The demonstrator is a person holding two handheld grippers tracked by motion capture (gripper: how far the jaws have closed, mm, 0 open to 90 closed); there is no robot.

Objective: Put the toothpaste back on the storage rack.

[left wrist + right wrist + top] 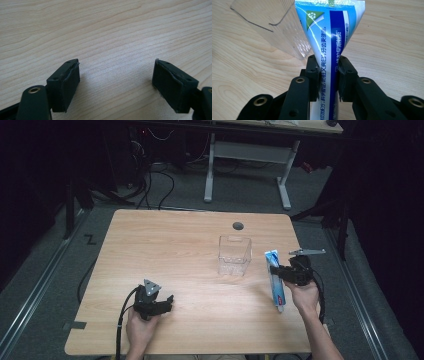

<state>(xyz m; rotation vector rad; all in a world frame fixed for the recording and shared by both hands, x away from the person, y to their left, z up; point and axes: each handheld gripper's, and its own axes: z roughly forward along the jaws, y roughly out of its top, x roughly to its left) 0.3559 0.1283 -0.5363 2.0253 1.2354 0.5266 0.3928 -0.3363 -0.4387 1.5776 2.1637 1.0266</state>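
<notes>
Wooden table (200, 270): right hand-held gripper (328, 72) clamped on toothpaste tube (329, 32); left hand-held gripper (116, 82) wide, empty.

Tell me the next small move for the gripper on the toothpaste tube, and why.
Probably lift the toothpaste tube clear of the table, then carry it toward the clear container. The right gripper is shut on the tube's middle, so the grasp looks made. The container stands open-topped just to the tube's left in the high view. The left gripper rests open on bare wood with nothing between its pads.

Blue-and-white toothpaste tube (329, 37) — green corner patch — on pale wood-grain table (190, 245).
</notes>
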